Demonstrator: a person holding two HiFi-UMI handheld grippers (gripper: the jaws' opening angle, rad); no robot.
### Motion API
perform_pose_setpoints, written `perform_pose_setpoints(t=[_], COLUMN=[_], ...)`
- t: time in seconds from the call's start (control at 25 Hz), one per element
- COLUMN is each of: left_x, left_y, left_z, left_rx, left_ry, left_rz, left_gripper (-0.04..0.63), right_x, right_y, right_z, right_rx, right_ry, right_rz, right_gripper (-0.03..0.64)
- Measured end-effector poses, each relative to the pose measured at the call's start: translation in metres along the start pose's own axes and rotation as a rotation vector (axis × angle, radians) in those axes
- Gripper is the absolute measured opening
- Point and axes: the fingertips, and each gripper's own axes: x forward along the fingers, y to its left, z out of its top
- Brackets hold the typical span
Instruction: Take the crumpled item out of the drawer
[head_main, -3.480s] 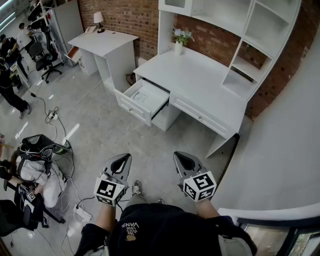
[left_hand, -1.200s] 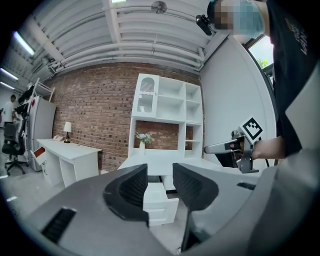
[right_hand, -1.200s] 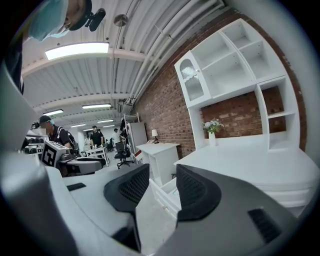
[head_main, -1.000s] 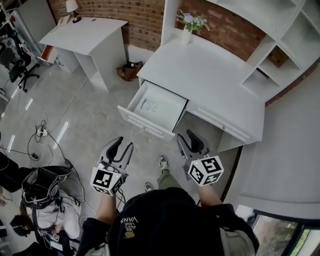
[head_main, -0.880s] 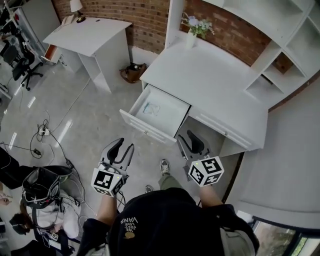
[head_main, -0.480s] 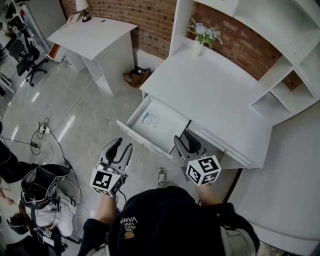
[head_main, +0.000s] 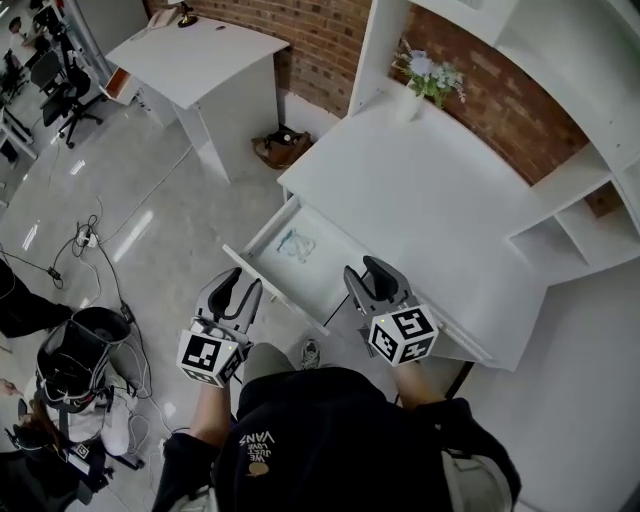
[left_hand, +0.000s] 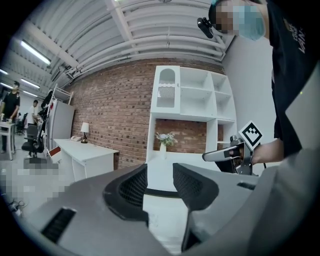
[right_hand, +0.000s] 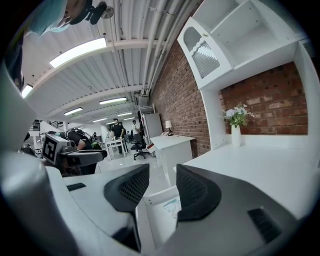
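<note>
1. White laminate against red brick: the desk (head_main: 430, 190) stands at the brick wall (head_main: 330, 40) with a vase of flowers (head_main: 425, 75) at the back of its top. One drawer (head_main: 268, 285) is pulled out toward you.
2. The crumpled item (head_main: 296, 243), a pale bluish-white wad, lies on the drawer's floor, and nothing else shows in there with it.
3. Your left gripper (head_main: 243, 285) hangs just outside the drawer's front panel. Its jaws are parted and nothing sits between the pads.
4. Your right gripper (head_main: 362, 270) is near the drawer's right side. Its jaws stand well apart and it holds nothing. Its own view looks through the gap toward the open drawer and the wad inside.
5. The step in hand looks like the approach. The drawer is already open, the wad is untouched, and neither gripper has gone into the drawer yet.
6. The right gripper looks better lined up for the pick.
   - Tip it down over the front panel, set one jaw on each side of the wad and close firmly, since something this light and soft will likely squash before it holds.
   - Then lift straight up, clear of the drawer's walls.
</note>
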Motion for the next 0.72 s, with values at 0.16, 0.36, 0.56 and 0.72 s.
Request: perform_pose_setpoints(t=[0.16,0.36,0.56,0.72], left_x=[0.012,0.030,0.055,0.078], left_y=[0.011,0.038,0.065,0.087], left_z=[-0.002,-0.009,-0.013,-0.015], left_rx=[0.004,-0.010,-0.003,-0.004], left_ry=[0.014,0.034,0.052,0.068], left_rz=[0.001,-0.018,-0.077,-0.135], left_gripper=[0.140,0.140,0.140,0.140], right_x=[0.021,0.053,0.085,0.112], right_y=[-0.005,-0.008,-0.015,-0.020], right_z=[-0.002,-0.008,-0.016,-0.028], right_rx=[0.012,0.028,0.056,0.089], right_ry=[0.016,0.036,0.046,0.065], right_rz=[0.009,-0.006,-0.050,-0.094], right_gripper=[0.144,0.145,0.145,0.144])
